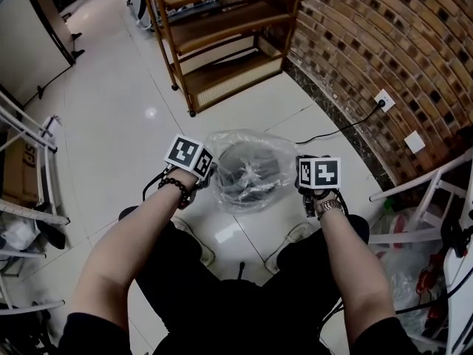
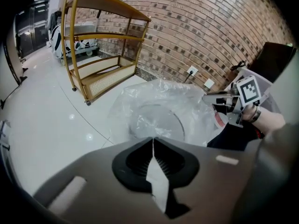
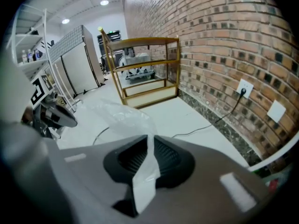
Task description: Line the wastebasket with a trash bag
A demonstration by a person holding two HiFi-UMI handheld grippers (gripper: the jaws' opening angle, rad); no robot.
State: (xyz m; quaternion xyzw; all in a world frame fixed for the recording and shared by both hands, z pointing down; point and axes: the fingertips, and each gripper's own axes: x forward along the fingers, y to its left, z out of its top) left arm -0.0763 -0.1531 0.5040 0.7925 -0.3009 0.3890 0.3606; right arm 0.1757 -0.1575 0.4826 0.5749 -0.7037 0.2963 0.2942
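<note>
Clear trash bag (image 1: 275, 148) sits draped over wastebasket (image 1: 244, 177) on the floor at 12 o'clock, left gripper (image 2: 153, 143) fingers pinching film at 9, right gripper (image 3: 148, 146) at 3, rim tuck-down likely left

A wooden shelf (image 1: 222, 35) stands beside the brick wall (image 1: 384, 43). A black cable (image 1: 336, 130) runs across the white floor (image 1: 126, 109) to a socket (image 1: 383, 100). A white rack (image 1: 29, 132) stands at the left, with a pale cabinet (image 1: 29, 43) beyond it.
</note>
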